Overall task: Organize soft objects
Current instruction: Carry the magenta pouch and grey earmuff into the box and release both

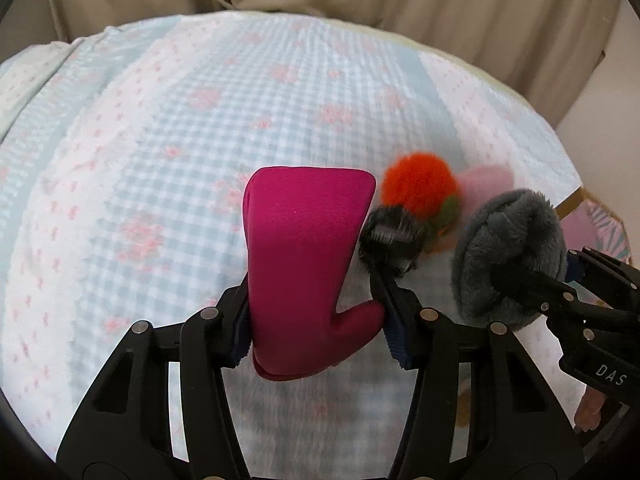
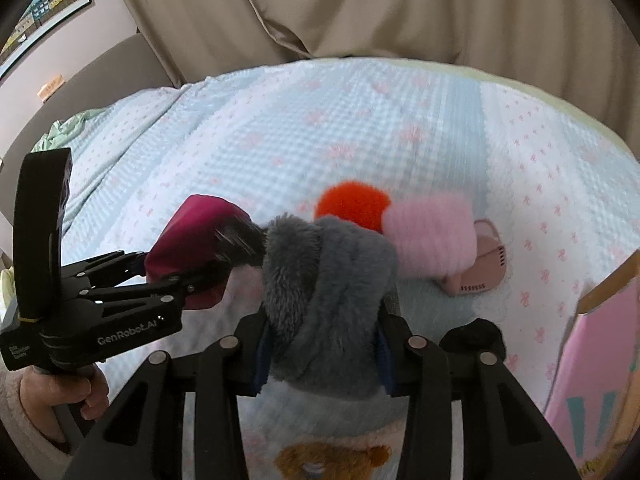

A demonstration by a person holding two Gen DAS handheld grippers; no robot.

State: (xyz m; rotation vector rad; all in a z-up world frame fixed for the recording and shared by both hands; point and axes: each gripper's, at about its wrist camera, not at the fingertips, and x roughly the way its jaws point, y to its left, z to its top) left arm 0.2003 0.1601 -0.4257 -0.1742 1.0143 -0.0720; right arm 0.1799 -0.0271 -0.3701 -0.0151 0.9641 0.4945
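Observation:
My left gripper (image 1: 316,312) is shut on a magenta padded piece (image 1: 304,256) with a black fur edge (image 1: 390,236), held above the bed; it also shows in the right wrist view (image 2: 188,240). My right gripper (image 2: 320,356) is shut on a grey furry earmuff (image 2: 328,292), which also shows in the left wrist view (image 1: 508,252) at the right. An orange pompom (image 1: 418,182) and a pink fluffy piece (image 2: 432,236) lie on the bed just beyond. A pink slipper-like item (image 2: 486,268) sits beside them.
The bed has a blue-and-white checked cover with pink flowers (image 1: 200,120). A pink cardboard box (image 2: 600,360) stands at the right edge. Beige curtains (image 2: 360,8) hang behind. A cloth with a teddy-bear print (image 2: 332,460) lies below my right gripper.

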